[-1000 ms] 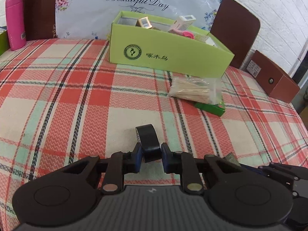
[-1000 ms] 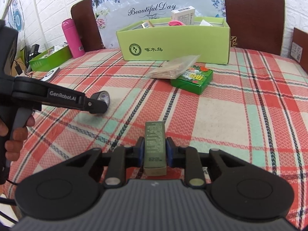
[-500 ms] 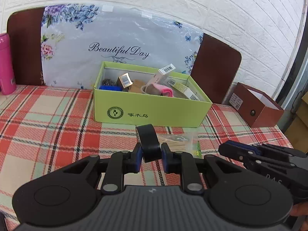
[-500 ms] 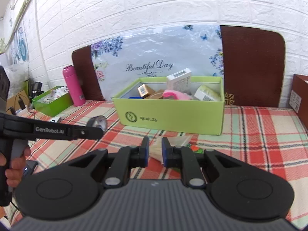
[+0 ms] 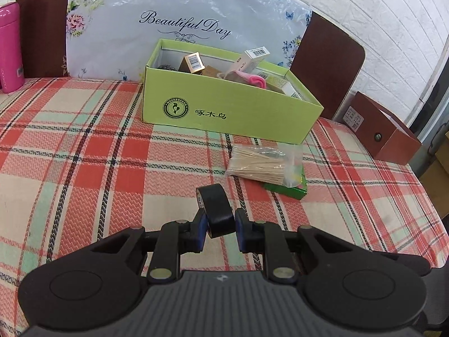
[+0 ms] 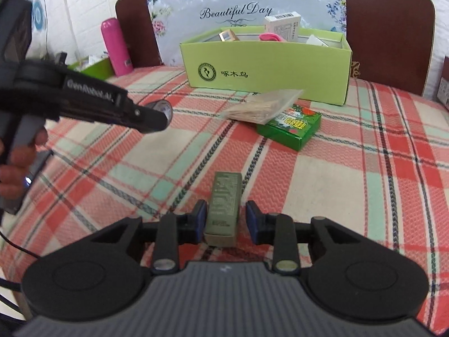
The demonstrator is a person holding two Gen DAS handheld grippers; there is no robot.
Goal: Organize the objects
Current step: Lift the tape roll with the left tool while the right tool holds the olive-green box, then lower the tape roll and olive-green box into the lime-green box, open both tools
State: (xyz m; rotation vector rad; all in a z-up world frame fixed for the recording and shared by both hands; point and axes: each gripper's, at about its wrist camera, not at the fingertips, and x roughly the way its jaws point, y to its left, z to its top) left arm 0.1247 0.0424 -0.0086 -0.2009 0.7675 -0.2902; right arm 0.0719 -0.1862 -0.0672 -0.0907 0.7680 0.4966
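Olive carton (image 6: 224,210) back between parted jaws

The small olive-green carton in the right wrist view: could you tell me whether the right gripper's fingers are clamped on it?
No, the right gripper stands open, with gaps between its blue pads and the small olive-green carton on the plaid tablecloth.

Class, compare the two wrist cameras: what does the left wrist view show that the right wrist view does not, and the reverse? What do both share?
Left wrist only: the left tool from behind, both pads against the black tape roll. Right wrist only: the olive carton lying between the pads of the open right tool, and the person's hand. Both: the green box, toothpick bag, pink bottle, plaid tablecloth.
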